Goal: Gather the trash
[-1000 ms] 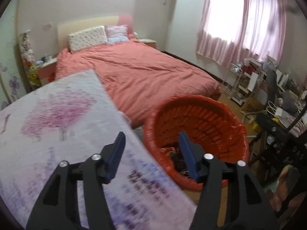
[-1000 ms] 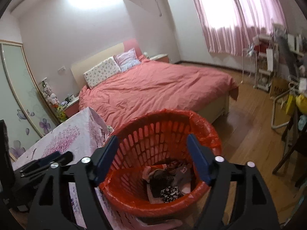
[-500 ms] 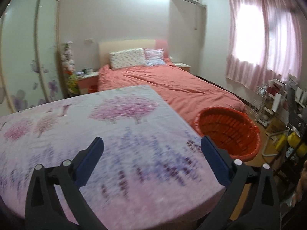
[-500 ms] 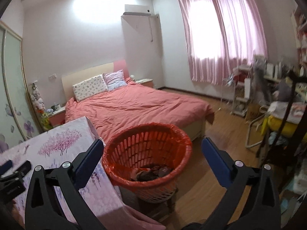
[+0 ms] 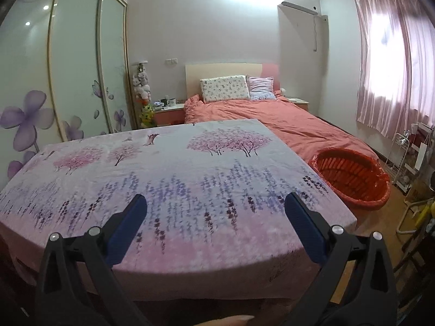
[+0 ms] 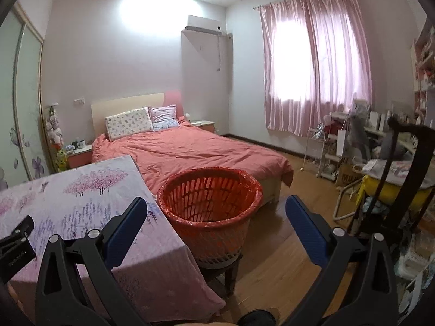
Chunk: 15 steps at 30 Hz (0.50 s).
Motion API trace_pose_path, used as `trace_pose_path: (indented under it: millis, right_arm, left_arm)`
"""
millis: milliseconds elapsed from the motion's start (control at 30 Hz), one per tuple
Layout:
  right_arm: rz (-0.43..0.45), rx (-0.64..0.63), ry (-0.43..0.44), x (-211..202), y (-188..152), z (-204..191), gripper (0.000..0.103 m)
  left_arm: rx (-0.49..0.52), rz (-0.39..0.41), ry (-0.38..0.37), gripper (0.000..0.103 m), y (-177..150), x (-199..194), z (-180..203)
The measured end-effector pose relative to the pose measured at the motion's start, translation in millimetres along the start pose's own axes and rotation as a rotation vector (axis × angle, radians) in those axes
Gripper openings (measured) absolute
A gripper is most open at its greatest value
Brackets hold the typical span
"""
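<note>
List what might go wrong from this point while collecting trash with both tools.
1. The red slatted plastic basket sits raised on a small dark stool beside the table; a bump might tip it.
2. The floral purple tablecloth hangs loose over the edge, so a tool could snag it.
3. Both the left tool and right tool are open and hold nothing, and no trash shows on the cloth.

We see a ceiling light [image 6: 152, 5] glaring white on the far wall, daylight glowing through pink curtains [image 6: 312, 68] at right, soft overall focus, and fisheye bending with dark corners.
</note>
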State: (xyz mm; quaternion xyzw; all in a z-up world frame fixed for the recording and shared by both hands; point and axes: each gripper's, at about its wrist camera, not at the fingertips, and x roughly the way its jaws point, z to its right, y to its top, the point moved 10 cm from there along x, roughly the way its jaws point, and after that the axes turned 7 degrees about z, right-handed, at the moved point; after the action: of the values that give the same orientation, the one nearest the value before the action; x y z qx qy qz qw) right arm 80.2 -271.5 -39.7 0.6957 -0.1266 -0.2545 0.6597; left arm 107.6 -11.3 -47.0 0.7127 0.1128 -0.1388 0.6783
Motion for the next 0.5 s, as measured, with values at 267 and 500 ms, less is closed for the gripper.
trace_pose_path:
  millis: [267,500]
  right_arm:
    - [-0.063,-0.038,0.029,-7,-18,-16,0.101]
    - [-0.145,-0.025,0.043,-9,-33,-19,0.101]
  left_arm:
    - [-0.022,-0.047,-0.025,0.099,-21,-7,-4]
    - [-0.037,-0.074,-0.024,0.099,-28,-7,-6]
